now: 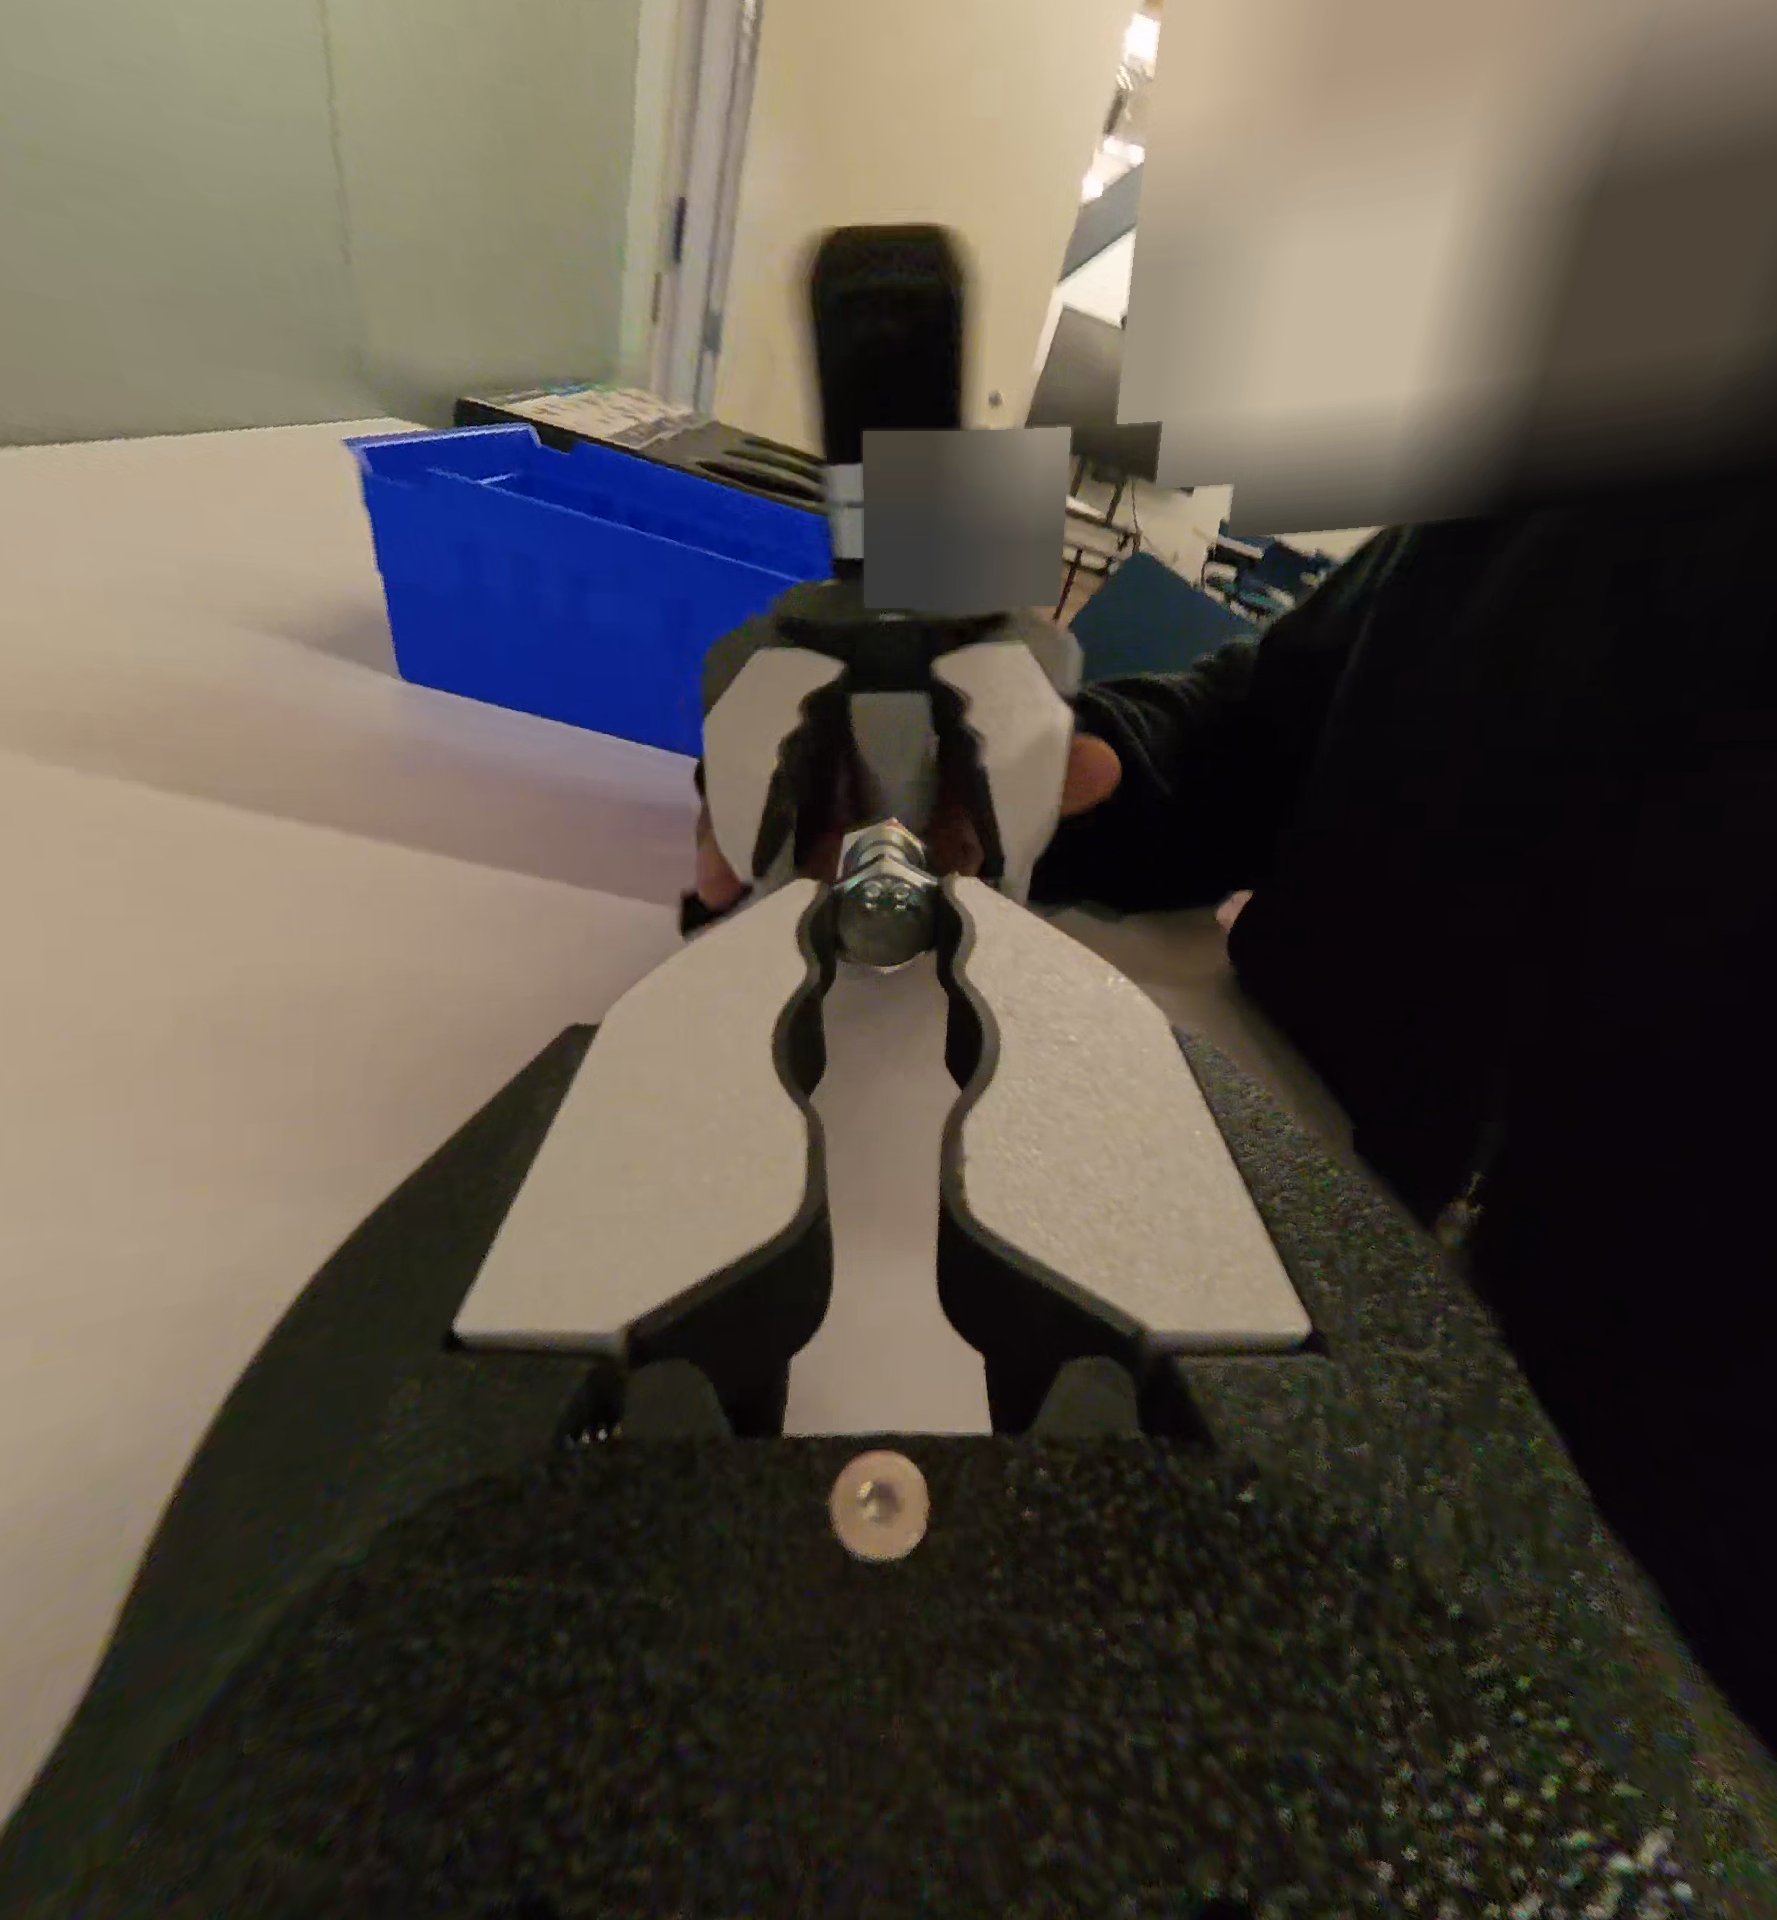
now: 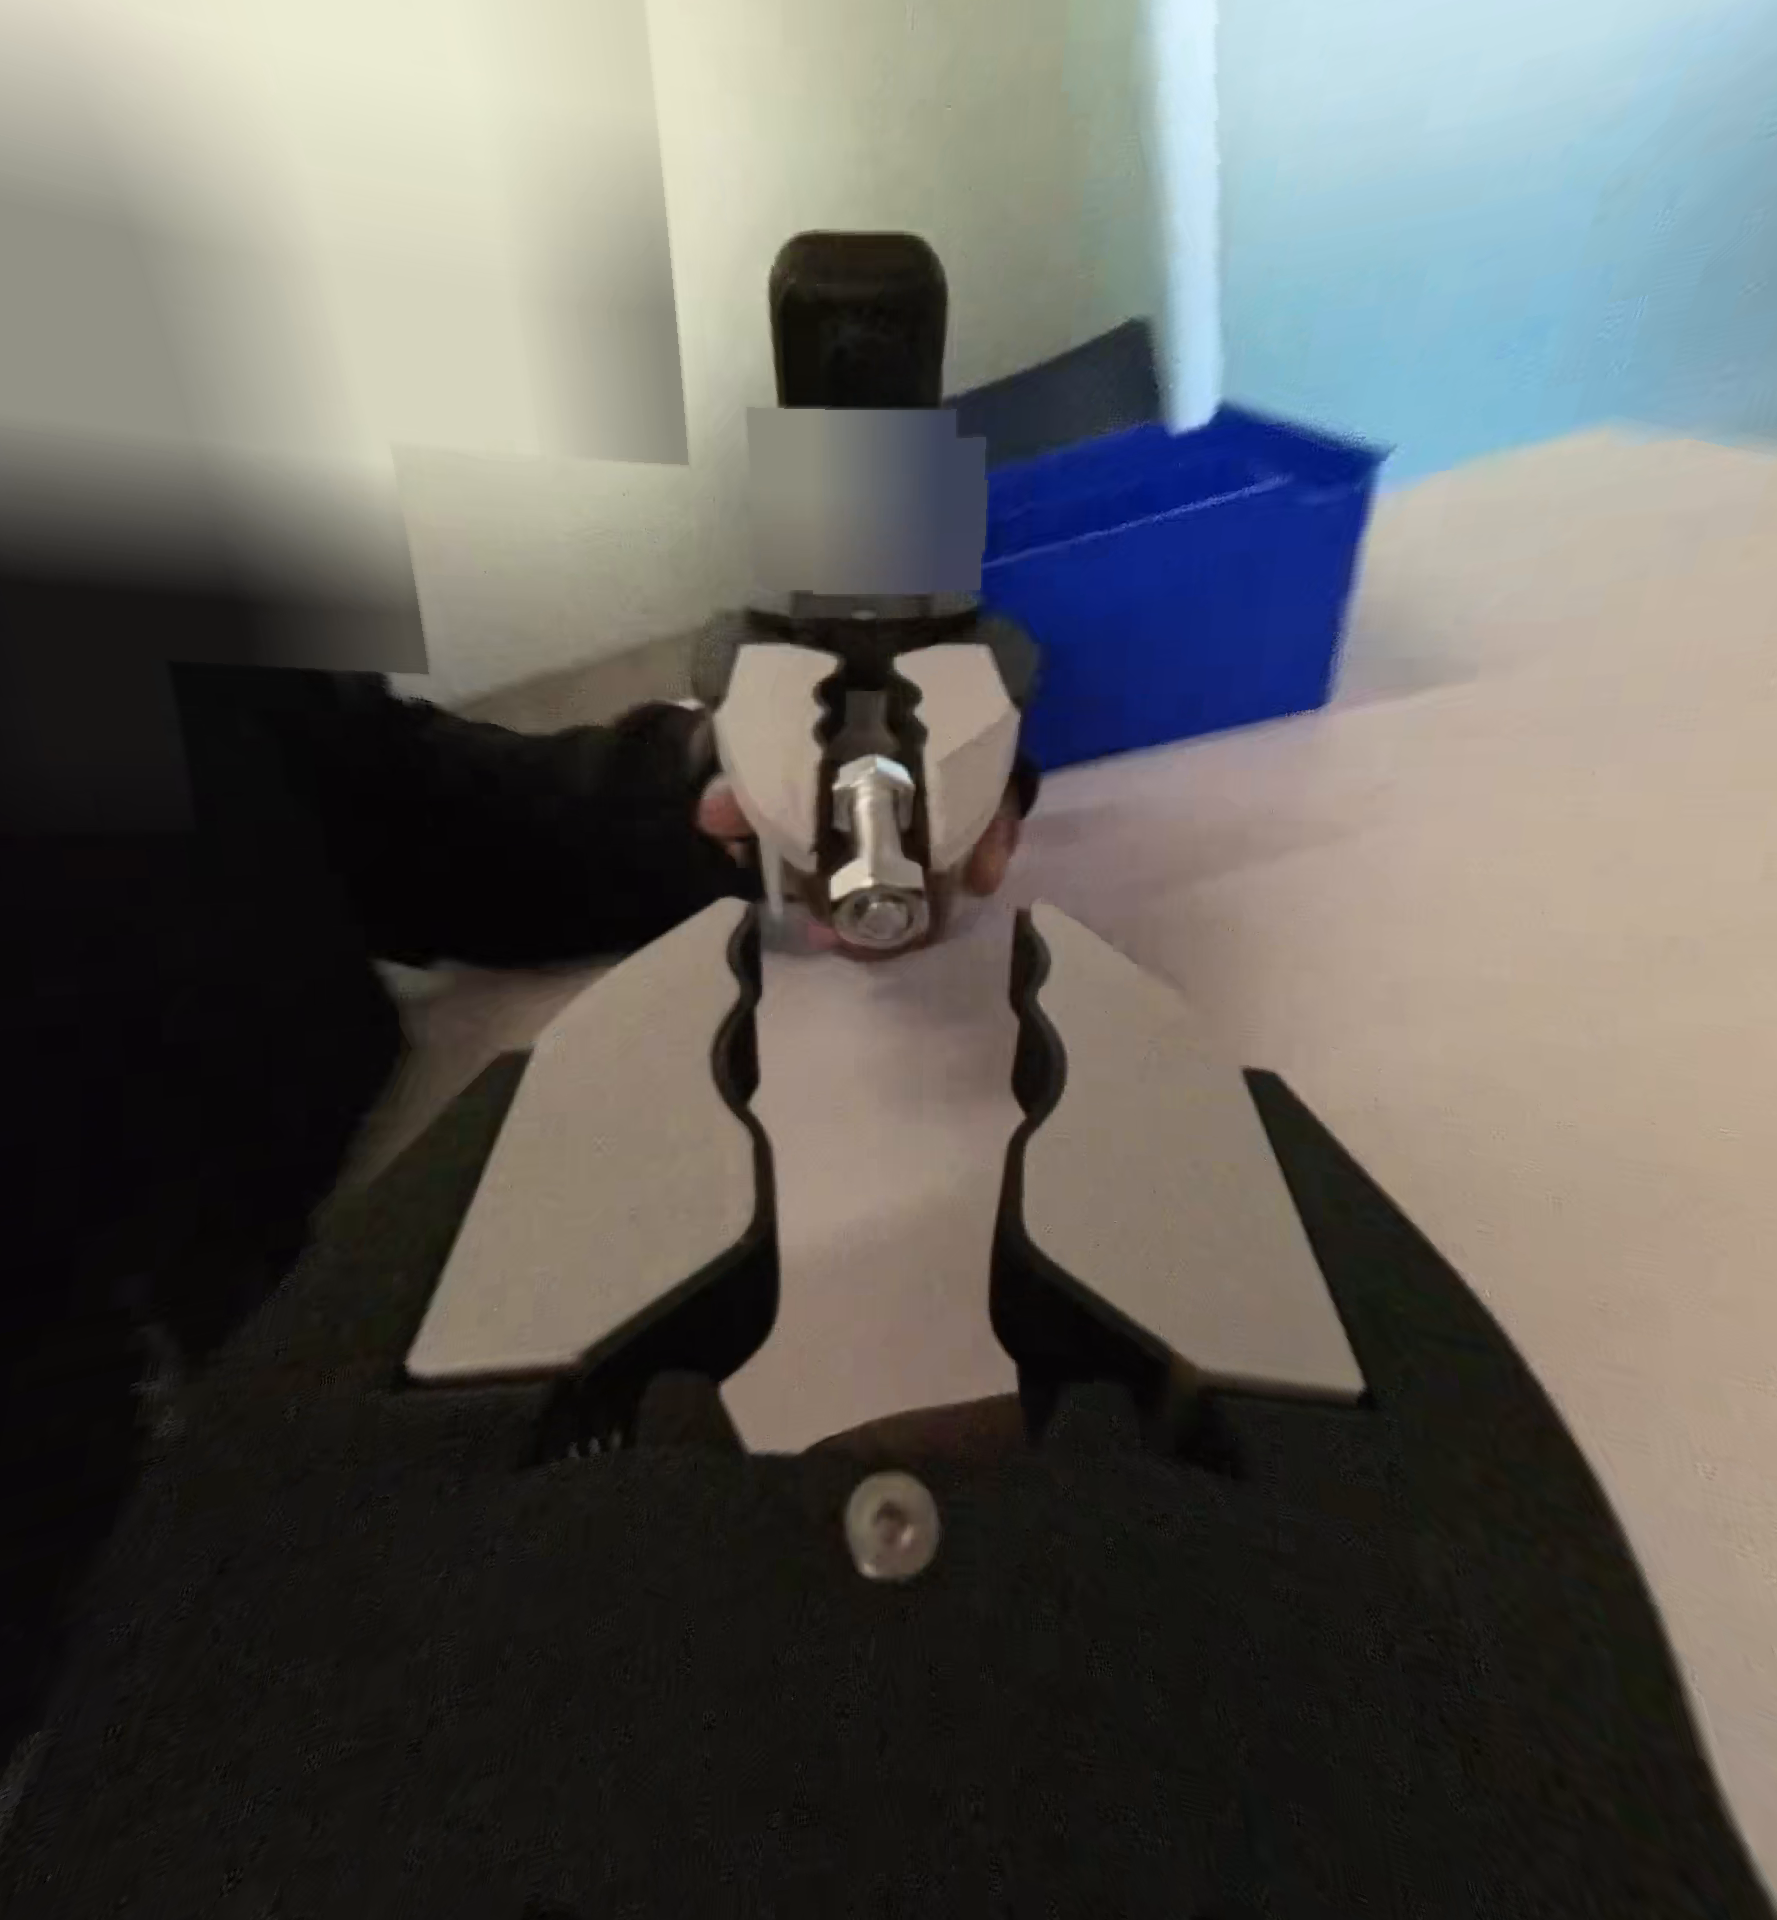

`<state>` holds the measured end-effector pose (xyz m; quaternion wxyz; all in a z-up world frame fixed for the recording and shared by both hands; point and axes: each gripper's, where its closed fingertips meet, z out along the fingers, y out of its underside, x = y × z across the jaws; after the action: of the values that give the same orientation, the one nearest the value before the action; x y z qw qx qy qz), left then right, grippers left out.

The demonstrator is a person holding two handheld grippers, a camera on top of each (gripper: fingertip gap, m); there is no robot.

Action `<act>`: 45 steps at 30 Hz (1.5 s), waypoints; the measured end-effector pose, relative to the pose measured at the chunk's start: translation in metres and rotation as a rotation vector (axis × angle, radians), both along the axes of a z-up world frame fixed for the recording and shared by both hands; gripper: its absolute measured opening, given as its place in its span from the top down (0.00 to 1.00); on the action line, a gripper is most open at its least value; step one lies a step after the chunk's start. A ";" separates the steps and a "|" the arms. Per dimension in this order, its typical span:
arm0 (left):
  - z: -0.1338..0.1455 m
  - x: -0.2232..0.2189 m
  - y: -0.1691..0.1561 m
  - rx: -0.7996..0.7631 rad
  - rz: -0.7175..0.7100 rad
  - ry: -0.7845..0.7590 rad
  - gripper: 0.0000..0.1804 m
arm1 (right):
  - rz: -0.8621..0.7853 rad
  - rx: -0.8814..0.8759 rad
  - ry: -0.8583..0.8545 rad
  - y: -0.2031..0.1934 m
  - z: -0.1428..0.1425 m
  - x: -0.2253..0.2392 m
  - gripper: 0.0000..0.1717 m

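Right now the left hand-held gripper (image 1: 879, 920) is clamping a silver metal hex bolt with nuts threaded on it (image 1: 879, 914), both grey fingertips (image 1: 759, 935) pressing on the bolt's sides, jaws only narrowly apart around it. The bolt is sitting up in the air between the two grippers, above the pale white desk (image 1: 188, 883), its far end pointing toward the other gripper.

The right hand-held gripper (image 2: 884, 925) is standing wide open, fingers (image 2: 697, 966) well apart, nothing gripped; the bolt's nut end (image 2: 879, 904) is hovering just beyond its tips, roughly centred in the gap, and the pads are not touching it. In the right wrist view the left gripper (image 2: 868, 769) is facing the camera with the bolt (image 2: 868, 842) running lengthwise along its closed jaws. In the left wrist view the right gripper (image 1: 889, 769) is facing back, jaws spread.

A person's hands in black sleeves (image 1: 1227, 779) are holding both tools. A blue plastic bin (image 1: 572, 582) is sitting on the desk behind, near the wall, with a black box (image 1: 635, 426) just behind it.
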<state>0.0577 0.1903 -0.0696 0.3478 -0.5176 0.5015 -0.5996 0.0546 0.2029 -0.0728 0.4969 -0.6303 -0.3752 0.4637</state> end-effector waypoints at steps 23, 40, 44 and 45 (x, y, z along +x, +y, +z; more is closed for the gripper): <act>-0.008 0.005 -0.010 0.152 -0.006 0.053 0.90 | 0.164 -0.361 0.167 -0.008 -0.001 -0.002 0.86; -0.009 0.007 0.000 -0.206 -0.012 0.040 0.90 | -0.182 0.534 -0.307 -0.001 -0.009 -0.004 0.89; -0.009 0.005 -0.009 -0.049 -0.041 0.043 0.90 | 0.051 -0.015 -0.042 -0.012 -0.003 -0.005 0.89; -0.008 0.005 -0.012 -0.010 -0.047 0.040 0.90 | 0.109 -0.157 0.037 -0.014 0.000 -0.005 0.89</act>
<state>0.0630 0.1787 -0.0775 0.3207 -0.5193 0.5176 -0.5996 0.0498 0.1893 -0.0730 0.4268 -0.6372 -0.3623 0.5296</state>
